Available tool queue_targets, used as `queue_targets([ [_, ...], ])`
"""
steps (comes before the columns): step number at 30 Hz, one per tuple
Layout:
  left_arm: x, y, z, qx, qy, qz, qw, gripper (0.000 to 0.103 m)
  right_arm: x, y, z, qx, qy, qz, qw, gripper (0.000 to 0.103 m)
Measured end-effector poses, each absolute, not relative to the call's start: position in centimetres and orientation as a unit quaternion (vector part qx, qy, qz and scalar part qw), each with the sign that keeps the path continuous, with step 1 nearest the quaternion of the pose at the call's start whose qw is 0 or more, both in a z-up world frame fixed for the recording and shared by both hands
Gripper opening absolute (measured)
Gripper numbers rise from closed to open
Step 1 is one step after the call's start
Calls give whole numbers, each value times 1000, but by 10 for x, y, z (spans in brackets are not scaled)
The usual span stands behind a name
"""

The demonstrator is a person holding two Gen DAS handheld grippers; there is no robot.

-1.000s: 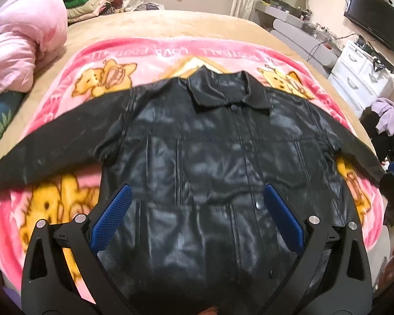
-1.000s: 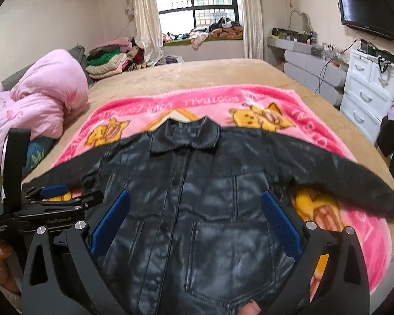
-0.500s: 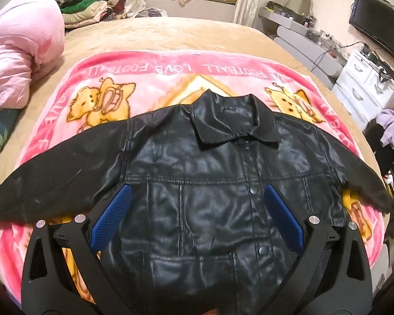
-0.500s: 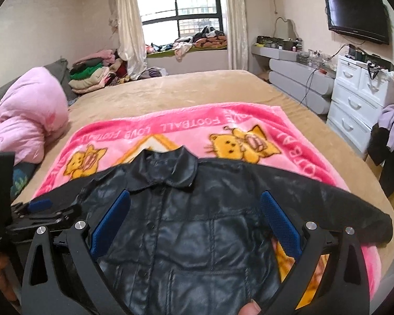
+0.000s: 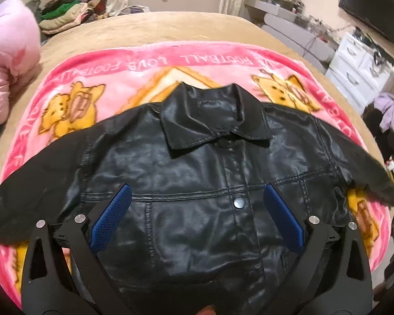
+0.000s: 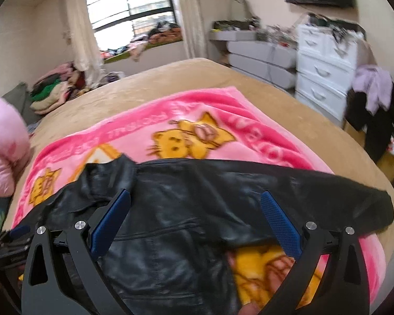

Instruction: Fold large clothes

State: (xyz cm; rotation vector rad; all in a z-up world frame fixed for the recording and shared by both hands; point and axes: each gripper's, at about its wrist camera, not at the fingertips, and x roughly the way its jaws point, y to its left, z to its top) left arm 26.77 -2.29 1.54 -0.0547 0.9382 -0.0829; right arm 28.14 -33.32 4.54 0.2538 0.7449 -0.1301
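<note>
Jacket (image 5: 197, 183): black leather, spread flat and front-up on the pink blanket (image 5: 144, 65), collar (image 5: 215, 115) toward the far side, both sleeves stretched outward.
Left sleeve (image 5: 34, 183): reaches the blanket's left edge, cuff over tan bed cover.
Right sleeve (image 6: 315, 199): lies across the blanket's right part, cuff close to the bed's right edge.
Left gripper (image 5: 195, 215): fingers spread wide, nothing between them, poised over the jacket's chest above the snap button (image 5: 240, 203).
Right gripper (image 6: 195, 218): fingers likewise wide apart and empty, above the right shoulder and armpit area; contact with the leather not discernible.
Bed (image 6: 197, 84): broad tan surface bare beyond the blanket's far edge.
Left margin: pink duvet (image 5: 5, 60) bunched beside the blanket.
Right margin: white drawers (image 6: 323, 68) and clothes-draped stand (image 6: 373, 105) just off the bed's edge.
Far corner: stacked folded laundry (image 5: 65, 13).
</note>
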Motion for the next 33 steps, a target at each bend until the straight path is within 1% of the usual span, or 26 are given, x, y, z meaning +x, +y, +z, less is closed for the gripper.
queue_targets([
  [8, 272, -63, -10, -9, 473, -76, 878, 94, 282, -384, 22, 153, 376, -118, 906, 99],
  [15, 283, -98, -9, 7, 472, -76, 878, 94, 279, -411, 8, 175, 383, -139, 897, 99],
  [22, 297, -133, -14, 0, 480, -93, 872, 94, 268, -439, -2, 201, 380, -161, 888, 99],
  [33, 314, -190, -38, 9, 503, -114, 857, 94, 232, -507, -22, 295, 364, -225, 855, 99],
])
